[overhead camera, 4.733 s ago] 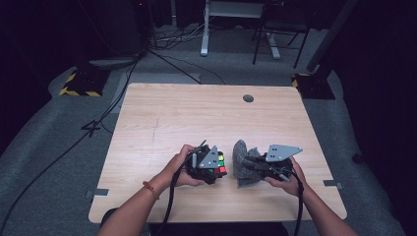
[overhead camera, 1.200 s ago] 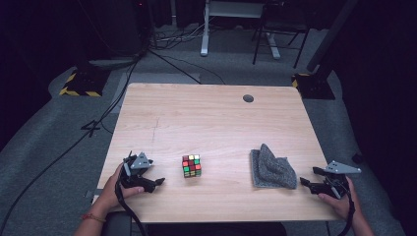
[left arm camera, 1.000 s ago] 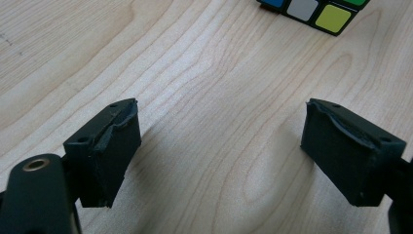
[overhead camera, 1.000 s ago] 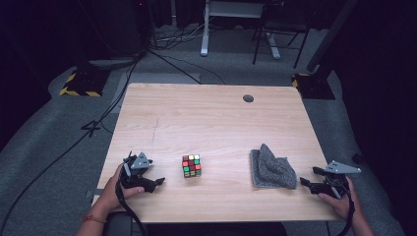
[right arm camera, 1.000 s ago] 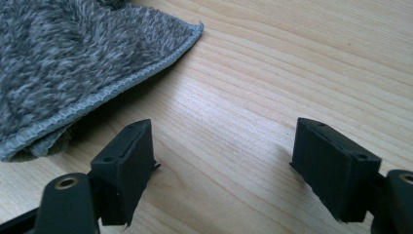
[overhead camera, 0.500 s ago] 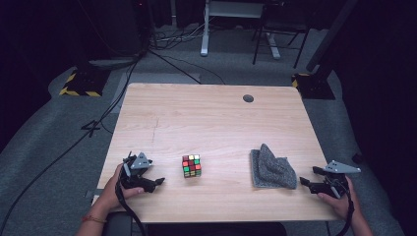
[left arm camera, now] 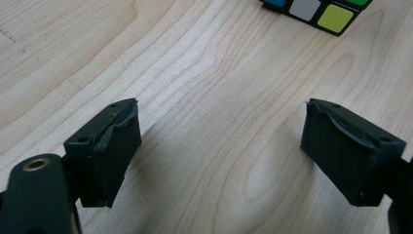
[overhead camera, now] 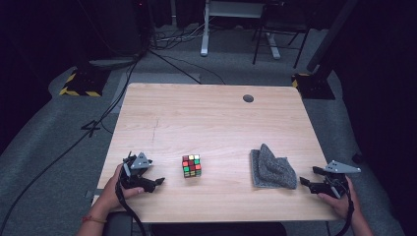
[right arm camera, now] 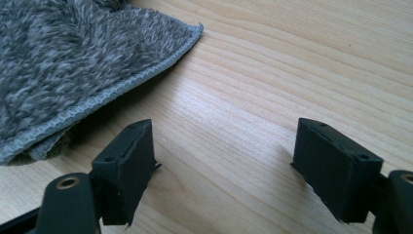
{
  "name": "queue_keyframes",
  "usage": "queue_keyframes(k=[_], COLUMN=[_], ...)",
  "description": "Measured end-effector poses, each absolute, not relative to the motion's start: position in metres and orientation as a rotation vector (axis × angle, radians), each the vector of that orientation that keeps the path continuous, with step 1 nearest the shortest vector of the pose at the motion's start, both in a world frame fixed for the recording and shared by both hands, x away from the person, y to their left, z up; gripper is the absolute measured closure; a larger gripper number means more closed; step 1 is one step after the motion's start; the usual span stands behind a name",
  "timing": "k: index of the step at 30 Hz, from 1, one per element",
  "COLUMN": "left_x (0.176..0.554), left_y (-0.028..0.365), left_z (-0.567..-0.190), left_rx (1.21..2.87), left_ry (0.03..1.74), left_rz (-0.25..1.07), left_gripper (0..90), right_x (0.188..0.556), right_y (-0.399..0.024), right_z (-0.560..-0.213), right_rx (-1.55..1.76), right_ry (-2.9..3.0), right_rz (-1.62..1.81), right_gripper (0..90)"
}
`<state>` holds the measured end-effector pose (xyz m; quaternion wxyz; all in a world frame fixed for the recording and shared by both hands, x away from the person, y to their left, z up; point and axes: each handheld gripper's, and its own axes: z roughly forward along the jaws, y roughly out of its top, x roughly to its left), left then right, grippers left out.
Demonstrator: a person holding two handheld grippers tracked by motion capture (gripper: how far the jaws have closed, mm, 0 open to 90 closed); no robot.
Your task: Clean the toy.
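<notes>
Grippers rest at opposite ends of the bench's near edge. The left gripper [overhead camera: 156, 183] lies near the near-left corner, its jaws spread apart with bare wood between them. The puzzle cube [overhead camera: 192, 165] stands just beyond it toward the middle of the near edge, apart from the jaws. In the left gripper view the cube [left arm camera: 316, 10] is cut off by the top border; a few stickers of its lowest row are visible. The right gripper [overhead camera: 306, 177] lies near the near-right corner, its jaws likewise spread and holding nothing. The grey cloth [overhead camera: 271, 168] lies bunched just beside its tips; contact cannot be determined in the high view. In the right gripper view the cloth [right arm camera: 73, 63] runs off the left and top borders, its hemmed edge clear of the jaws. Both forearms are cut off by the bottom border of the high view.
</notes>
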<state>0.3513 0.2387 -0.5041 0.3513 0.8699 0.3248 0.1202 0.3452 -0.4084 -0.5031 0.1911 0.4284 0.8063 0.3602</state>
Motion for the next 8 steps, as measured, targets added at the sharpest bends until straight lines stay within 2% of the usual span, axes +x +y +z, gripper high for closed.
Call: queue_keyframes(k=[8], left_x=[0.3515], left_y=[0.2395], left_z=[-0.504], left_rx=[2.251], left_ry=[0.844], left_rz=[0.318], left_gripper=[15.0], right_x=[0.3452], right_y=[-0.4084], right_z=[-0.5031], right_rx=[1.203], right_ry=[2.265], right_rz=[1.012], right_gripper=[23.2])
